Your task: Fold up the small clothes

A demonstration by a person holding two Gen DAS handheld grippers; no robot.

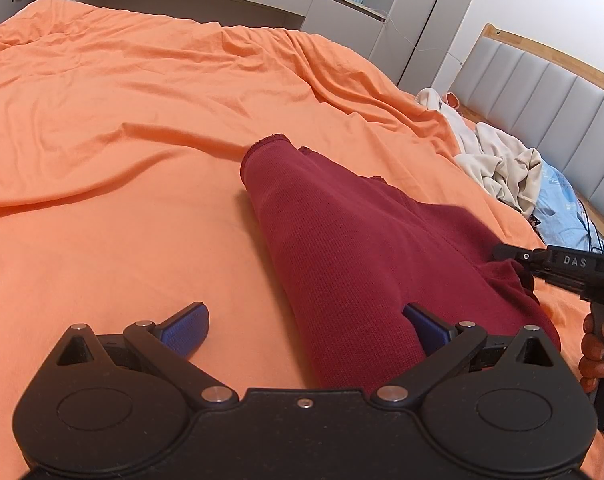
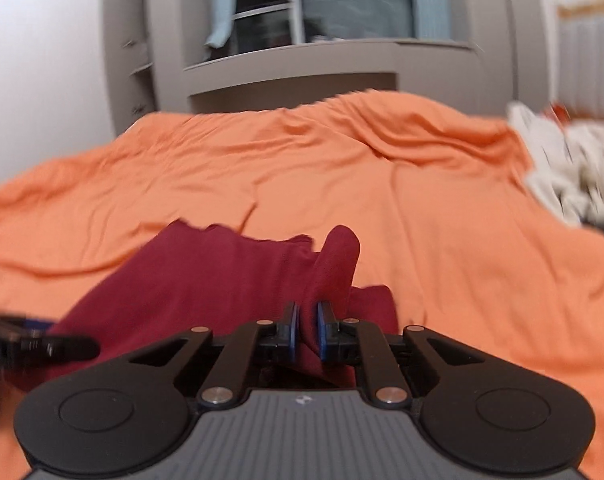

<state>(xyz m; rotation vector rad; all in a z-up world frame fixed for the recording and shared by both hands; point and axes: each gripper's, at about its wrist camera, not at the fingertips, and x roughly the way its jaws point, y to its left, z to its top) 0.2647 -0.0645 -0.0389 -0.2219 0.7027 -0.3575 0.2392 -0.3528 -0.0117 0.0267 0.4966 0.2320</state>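
A dark red knit garment (image 1: 342,240) lies on the orange bed sheet (image 1: 121,120), stretched away from me. My left gripper (image 1: 306,326) is open; its right finger rests against the garment's near edge, its left finger over bare sheet. My right gripper (image 2: 306,330) is shut on a bunched fold of the red garment (image 2: 229,272), lifting it slightly. In the left wrist view the right gripper (image 1: 514,256) shows at the garment's right edge. The left gripper's tip (image 2: 41,346) shows at the left of the right wrist view.
A pile of cream and light blue clothes (image 1: 510,164) lies at the right by the grey padded headboard (image 1: 550,92). It also shows blurred in the right wrist view (image 2: 574,168). Grey cabinets (image 2: 293,68) stand beyond the bed's far edge.
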